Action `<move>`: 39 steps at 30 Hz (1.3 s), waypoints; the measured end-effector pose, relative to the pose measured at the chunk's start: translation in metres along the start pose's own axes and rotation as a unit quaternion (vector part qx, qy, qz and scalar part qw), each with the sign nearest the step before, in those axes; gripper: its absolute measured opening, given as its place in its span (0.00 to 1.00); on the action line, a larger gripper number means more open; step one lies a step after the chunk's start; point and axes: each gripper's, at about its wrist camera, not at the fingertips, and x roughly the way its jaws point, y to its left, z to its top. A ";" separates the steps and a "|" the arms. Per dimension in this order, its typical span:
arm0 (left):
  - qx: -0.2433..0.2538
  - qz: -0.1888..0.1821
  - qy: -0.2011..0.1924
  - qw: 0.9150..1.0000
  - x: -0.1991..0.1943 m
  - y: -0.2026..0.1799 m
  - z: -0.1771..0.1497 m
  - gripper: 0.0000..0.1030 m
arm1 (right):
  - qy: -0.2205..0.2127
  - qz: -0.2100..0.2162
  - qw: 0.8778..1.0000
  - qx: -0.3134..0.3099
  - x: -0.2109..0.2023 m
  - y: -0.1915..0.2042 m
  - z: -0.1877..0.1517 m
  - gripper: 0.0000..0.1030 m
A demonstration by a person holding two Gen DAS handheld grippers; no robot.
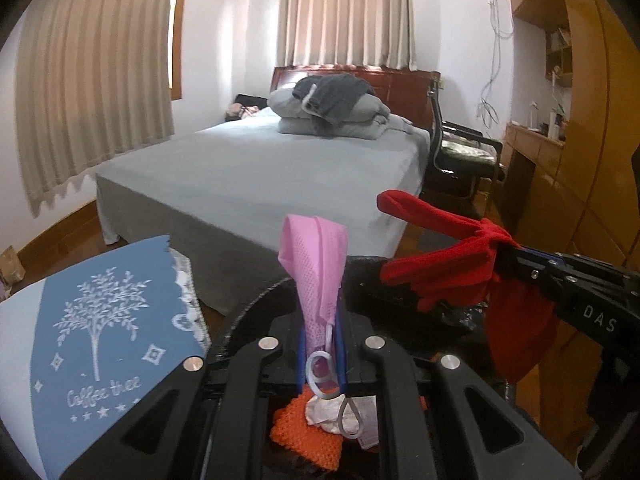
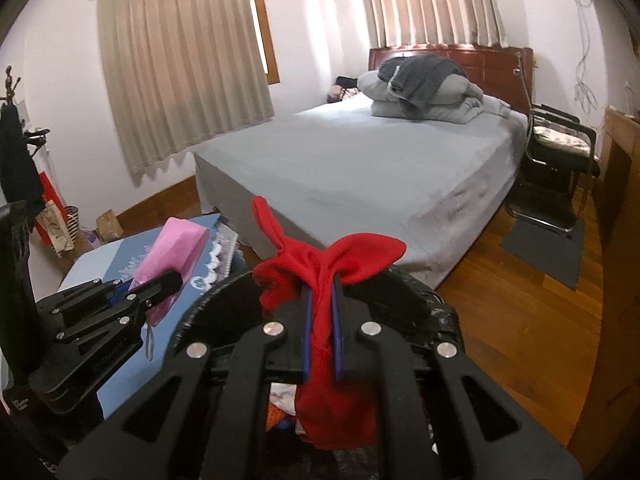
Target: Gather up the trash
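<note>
Clamping a pink mask [image 1: 316, 264], the left gripper [image 1: 320, 356] hovers over what looks like a black bin [image 1: 248, 312]. The right gripper [image 2: 320, 344], beside it, pinches red cloth [image 2: 336, 264]. Loose ends could snag the pads on release.

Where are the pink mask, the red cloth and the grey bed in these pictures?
pink mask [image 1: 316, 264]: left wrist view, on its mesh middle.
red cloth [image 2: 340, 264]: right wrist view, on the bunched part above the claw.
grey bed [image 2: 360, 168]: right wrist view, on the bare sheet.

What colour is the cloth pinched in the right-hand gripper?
Bright red cloth, plain, no pattern; clearest in the right wrist view.
</note>
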 end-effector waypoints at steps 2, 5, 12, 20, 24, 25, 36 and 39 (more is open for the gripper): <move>0.004 -0.003 0.006 1.000 0.009 -0.004 -0.001 0.11 | 0.005 -0.003 1.000 0.004 0.006 -0.006 -0.003 0.07; 0.002 -0.009 0.014 1.000 0.020 -0.004 -0.002 0.11 | 0.014 -0.005 1.000 0.009 0.017 -0.012 -0.005 0.07; 0.004 -0.017 0.026 1.000 0.041 -0.008 0.001 0.15 | 0.034 -0.011 0.999 0.016 0.044 -0.019 -0.009 0.12; -0.010 -0.034 0.028 0.999 0.044 0.003 0.003 0.59 | 0.046 -0.023 0.998 0.024 0.057 -0.029 -0.013 0.55; -0.014 -0.027 0.022 0.999 0.037 0.009 0.006 0.64 | 0.034 -0.034 0.999 0.024 0.046 -0.028 -0.012 0.80; -0.016 -0.024 0.018 0.999 0.035 0.011 0.006 0.68 | 0.030 -0.038 0.999 0.024 0.043 -0.028 -0.013 0.88; -0.029 0.040 -0.018 0.999 -0.027 0.045 0.013 0.94 | 0.009 -0.009 1.000 0.010 -0.006 -0.004 0.000 0.94; -0.033 0.053 -0.026 0.998 -0.046 0.048 0.010 0.94 | 0.003 0.000 1.000 0.005 -0.021 0.007 0.001 0.95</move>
